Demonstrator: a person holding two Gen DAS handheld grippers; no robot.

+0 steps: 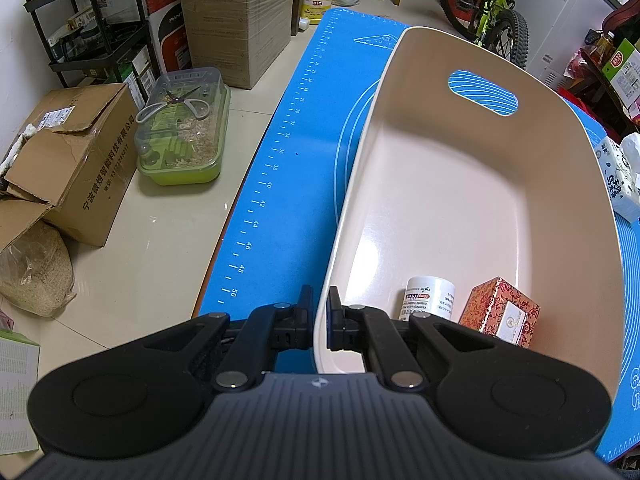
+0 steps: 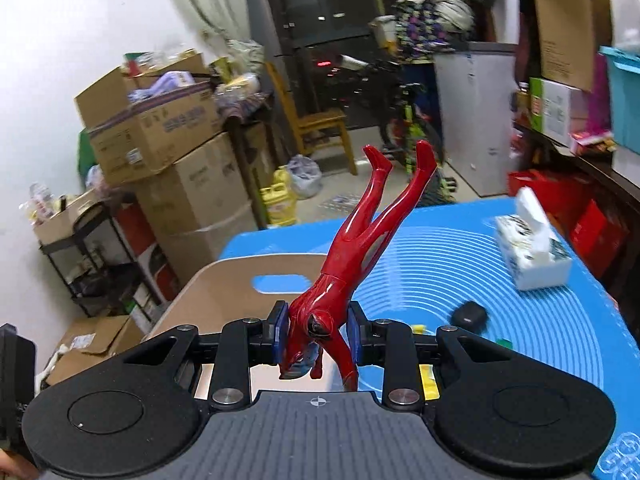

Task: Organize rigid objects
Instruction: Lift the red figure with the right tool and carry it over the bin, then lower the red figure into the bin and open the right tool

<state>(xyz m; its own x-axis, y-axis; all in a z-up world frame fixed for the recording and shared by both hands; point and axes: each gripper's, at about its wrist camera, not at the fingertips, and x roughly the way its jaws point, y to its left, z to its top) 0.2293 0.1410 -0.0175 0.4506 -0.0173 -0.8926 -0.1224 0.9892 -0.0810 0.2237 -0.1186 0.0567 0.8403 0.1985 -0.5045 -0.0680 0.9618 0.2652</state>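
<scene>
Red figurine (image 2: 340, 264) sits clamped in right gripper (image 2: 318, 334) jaws; left gripper (image 1: 320, 322) jaws pinch basket (image 1: 460, 200) rim.

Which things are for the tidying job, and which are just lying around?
For the job:
- pink bin, gripped at its rim by the left gripper
- red figure in the right gripper
- white bottle and patterned box, already binned

Lying about:
- tissue pack
- bicycle
- cardboard boxes
</scene>
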